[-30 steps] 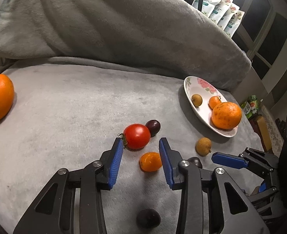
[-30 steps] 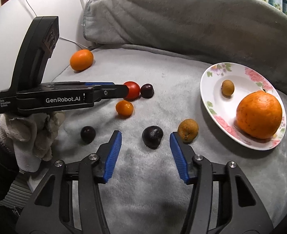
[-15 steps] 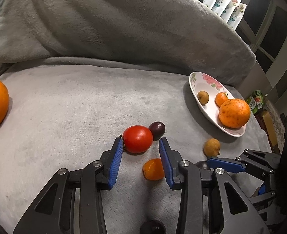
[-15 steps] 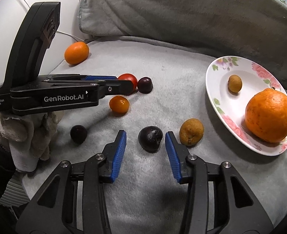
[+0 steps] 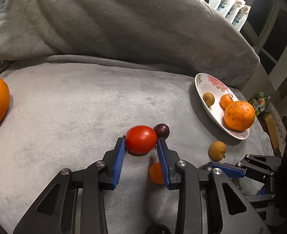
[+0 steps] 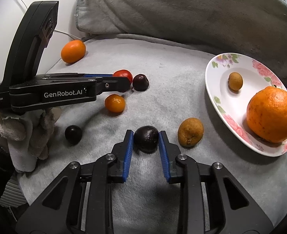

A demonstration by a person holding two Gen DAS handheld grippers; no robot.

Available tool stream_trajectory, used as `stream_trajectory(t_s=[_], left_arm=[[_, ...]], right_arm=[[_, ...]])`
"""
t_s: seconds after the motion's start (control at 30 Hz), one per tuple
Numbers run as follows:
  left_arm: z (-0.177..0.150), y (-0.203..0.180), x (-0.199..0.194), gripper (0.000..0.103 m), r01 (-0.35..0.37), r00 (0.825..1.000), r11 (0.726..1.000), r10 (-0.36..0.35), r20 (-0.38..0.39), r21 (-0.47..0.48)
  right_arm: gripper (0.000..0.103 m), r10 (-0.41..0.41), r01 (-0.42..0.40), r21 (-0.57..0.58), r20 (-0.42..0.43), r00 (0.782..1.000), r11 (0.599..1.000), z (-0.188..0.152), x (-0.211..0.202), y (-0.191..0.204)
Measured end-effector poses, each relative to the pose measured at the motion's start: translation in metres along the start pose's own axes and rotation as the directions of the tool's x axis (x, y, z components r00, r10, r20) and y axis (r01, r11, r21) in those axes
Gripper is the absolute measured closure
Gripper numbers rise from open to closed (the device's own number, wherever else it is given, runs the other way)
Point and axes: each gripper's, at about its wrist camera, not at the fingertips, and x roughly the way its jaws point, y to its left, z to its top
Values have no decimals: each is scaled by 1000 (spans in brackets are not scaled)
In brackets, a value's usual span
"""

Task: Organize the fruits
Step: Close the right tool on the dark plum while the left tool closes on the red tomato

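My left claw (image 5: 141,146) has its blue pads pressed against both sides of a red tomato (image 5: 141,139), so it is holding that fruit where it rests on the grey blanket (image 5: 75,101). A dark plum (image 5: 162,130) touches the tomato on its far right side, and a small tangerine (image 5: 156,173) lies just this side of the tomato, partly hidden behind the claw's right finger. My right claw (image 6: 145,141) is narrowed around a dark wrinkled fruit (image 6: 146,140), its pads touching or nearly touching each side; I cannot tell whether the grip is firm. Taking the tomato as the landmark, this wrinkled fruit sits nearer to me and to the right, with a brownish round fruit (image 6: 190,131) just beside it on the right. Another dark plum (image 6: 73,134) lies nearer to me and left of the tomato, close to my gloved left hand (image 6: 26,130). A floral plate (image 6: 217,89) stands well to the right of the tomato, holding a large orange (image 6: 271,114) and a small brown longan (image 6: 235,81); the left view also shows a little tangerine (image 5: 225,100) on it. A lone orange (image 6: 73,51) sits far left, beyond the tomato.
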Motion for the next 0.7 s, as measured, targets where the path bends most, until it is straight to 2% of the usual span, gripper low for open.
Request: stream_trajectory(t_s=[0.37,0.7], left_arm=[[1,-3,-16,71,15,999,1000,-14,32,-15],[4,-20,-24,71,40,998,999,-40,51,9]], right_arm=[[76,15,-15,14,46,999,1000,-5,-19,-5],[76,9,-15,56,115,993,998,-12,-56,-21]])
